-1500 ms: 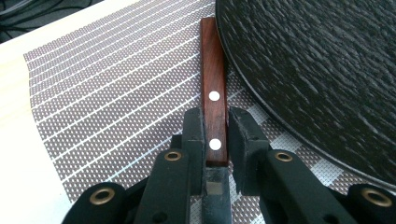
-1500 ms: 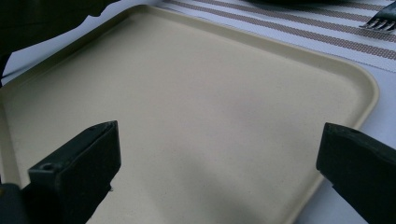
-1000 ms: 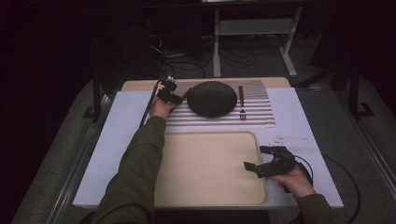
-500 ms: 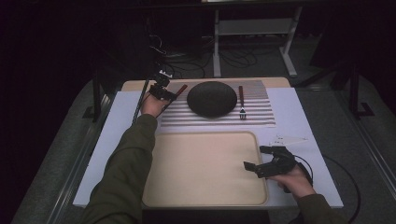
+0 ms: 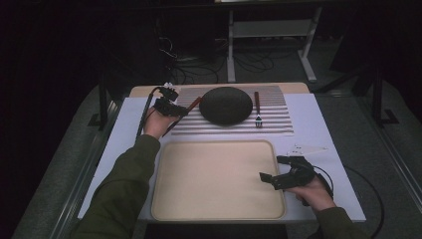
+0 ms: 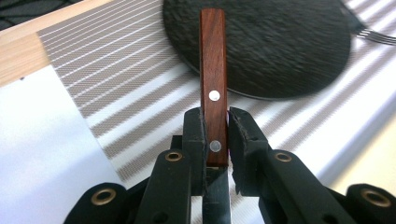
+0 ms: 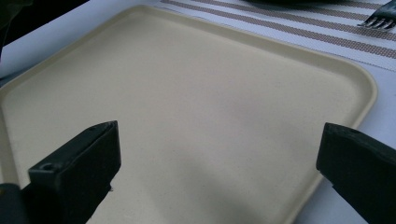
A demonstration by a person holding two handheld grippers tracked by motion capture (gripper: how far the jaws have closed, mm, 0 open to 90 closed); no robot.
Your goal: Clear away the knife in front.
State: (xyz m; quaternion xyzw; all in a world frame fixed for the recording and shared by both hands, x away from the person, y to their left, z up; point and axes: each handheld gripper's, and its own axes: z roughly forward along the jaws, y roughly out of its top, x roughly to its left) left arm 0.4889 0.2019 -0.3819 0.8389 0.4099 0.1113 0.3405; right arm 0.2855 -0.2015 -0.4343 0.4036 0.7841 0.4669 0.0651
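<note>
Left tool [image 6: 215,135] clamps the knife [image 6: 213,84], handle pointing ahead toward the black plate [image 6: 261,42]; right tool [image 7: 219,158] gapes wide.

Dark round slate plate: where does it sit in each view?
High view: dark round slate plate top centre, on the striped placemat.
Left gripper view: plate top right, behind the wooden knife handle.
Right gripper view: cannot tell; a dark sliver at the top edge.
Shared landmark: the fork.

plate [image 5: 225,104]: dark grey, kinda speckled
placemat [image 5: 278,115]: beige and white stripes
tray [image 5: 214,213]: plain cream
knife handle [image 6: 213,84]: reddish-brown wood, silver rivets
sleeve [image 5: 119,189]: olive green
</note>
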